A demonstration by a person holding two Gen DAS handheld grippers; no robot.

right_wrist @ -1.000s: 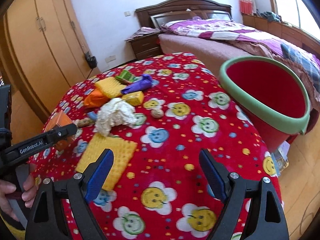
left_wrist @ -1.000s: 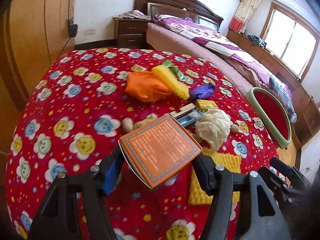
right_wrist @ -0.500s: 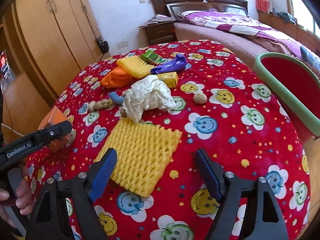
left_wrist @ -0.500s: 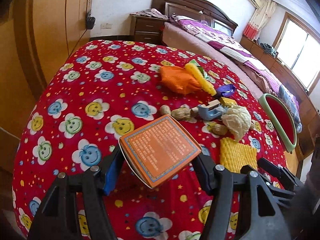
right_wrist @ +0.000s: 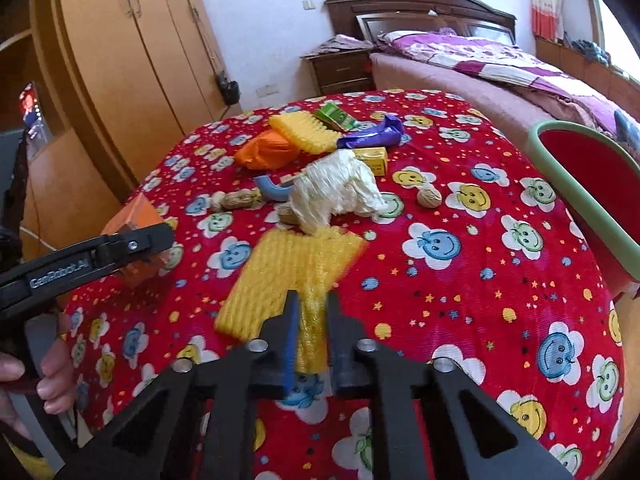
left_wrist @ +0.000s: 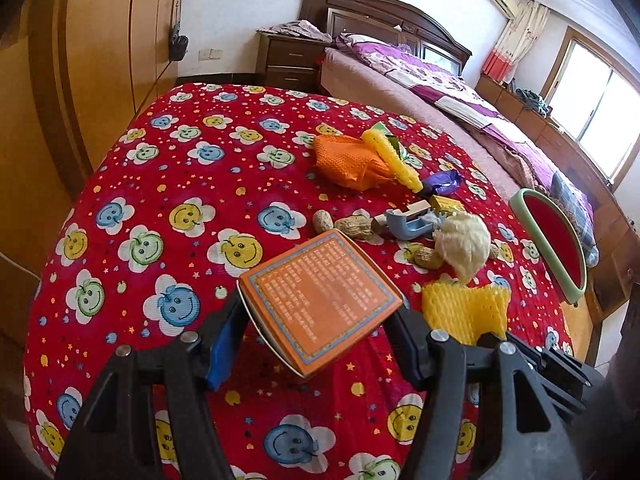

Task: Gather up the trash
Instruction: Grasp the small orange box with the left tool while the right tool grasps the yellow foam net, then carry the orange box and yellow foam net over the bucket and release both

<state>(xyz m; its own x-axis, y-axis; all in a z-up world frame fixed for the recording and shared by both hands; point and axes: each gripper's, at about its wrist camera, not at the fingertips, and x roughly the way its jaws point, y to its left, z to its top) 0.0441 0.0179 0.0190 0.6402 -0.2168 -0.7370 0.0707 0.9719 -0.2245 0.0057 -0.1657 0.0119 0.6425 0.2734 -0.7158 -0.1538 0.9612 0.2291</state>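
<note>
Since a second ago: right gripper [right_wrist: 312, 320] brought from bare cloth over to the flat yellow foam net [right_wrist: 288, 272], jaws closing from wide to a narrow pinch, net's near edge bunched between the pads, far part lifted and buckled off the table [right_wrist: 460, 304]. Left gripper [left_wrist: 316, 332]: unchanged, clamped on the orange box [left_wrist: 320, 300], held clear above the cloth. Remaining on the table: crumpled white paper [right_wrist: 336, 194], just beyond the net; peanuts [left_wrist: 352, 226]; blue clip [left_wrist: 408, 226]; small yellow carton [right_wrist: 372, 158]; purple wrapper [right_wrist: 372, 132]; orange bag [right_wrist: 266, 150]; second foam net [right_wrist: 304, 130]. Red bin [right_wrist: 588, 184], green-rimmed, at the table's right edge. Risks: soft net slipping out of so thin a bite; trailing end dragging the paper or a peanut off; net snagging on the bin rim; box tilting loose from its grip.
</note>
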